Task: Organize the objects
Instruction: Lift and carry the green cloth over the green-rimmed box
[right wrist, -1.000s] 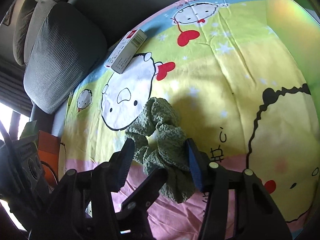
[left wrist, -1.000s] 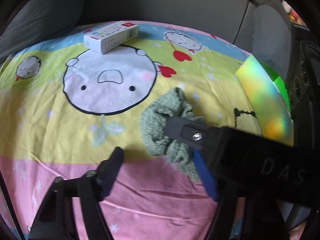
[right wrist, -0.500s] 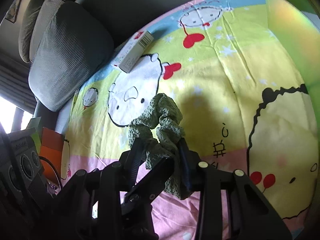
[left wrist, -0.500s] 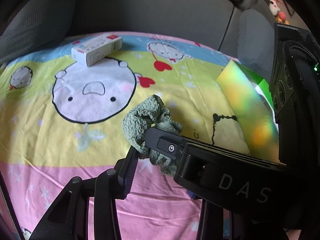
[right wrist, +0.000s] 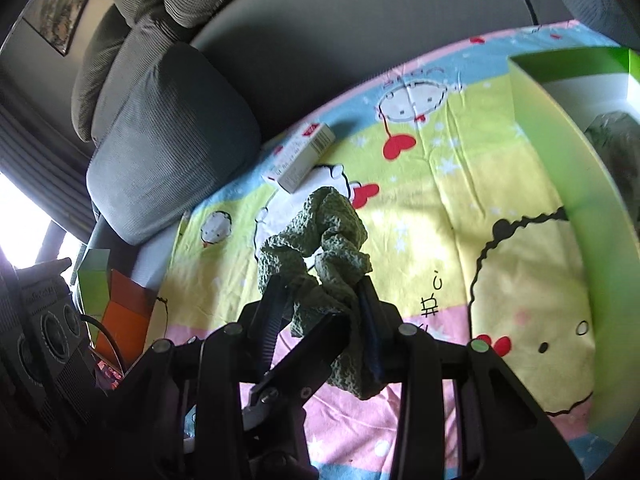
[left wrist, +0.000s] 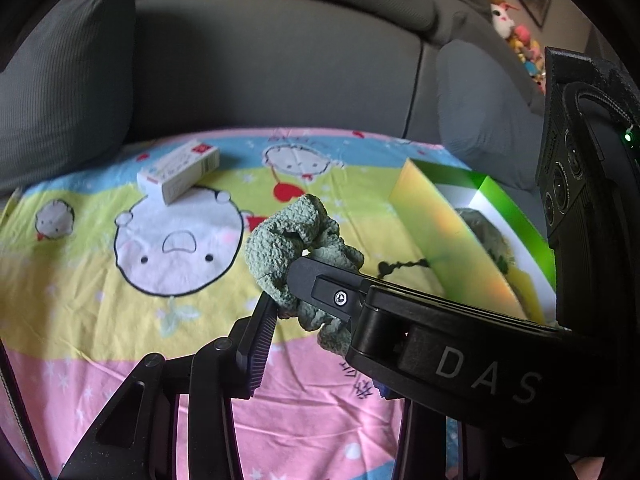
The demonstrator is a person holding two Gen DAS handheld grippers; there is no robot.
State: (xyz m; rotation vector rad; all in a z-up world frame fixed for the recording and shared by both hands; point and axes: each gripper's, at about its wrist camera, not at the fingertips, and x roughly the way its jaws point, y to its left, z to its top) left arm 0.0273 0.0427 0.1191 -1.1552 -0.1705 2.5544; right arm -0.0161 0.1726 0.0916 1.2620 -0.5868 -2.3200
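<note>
Both grippers are clamped on the green scrunchie point(right wrist: 316, 236), left gripper point(left wrist: 280, 304) and right gripper point(right wrist: 320, 300) holding it up off the sheet point(left wrist: 100, 280). Green box point(right wrist: 560, 152) sits at right with something already inside, unclear what. Scrunchie isn't boxed yet; carton point(left wrist: 178, 170) lies untouched near the cushions, so probably about midway.

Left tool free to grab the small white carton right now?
Probably not. The left tool is shut on the green scrunchie, which the right tool also grips. The carton lies unobstructed on the sheet, so release first.
</note>
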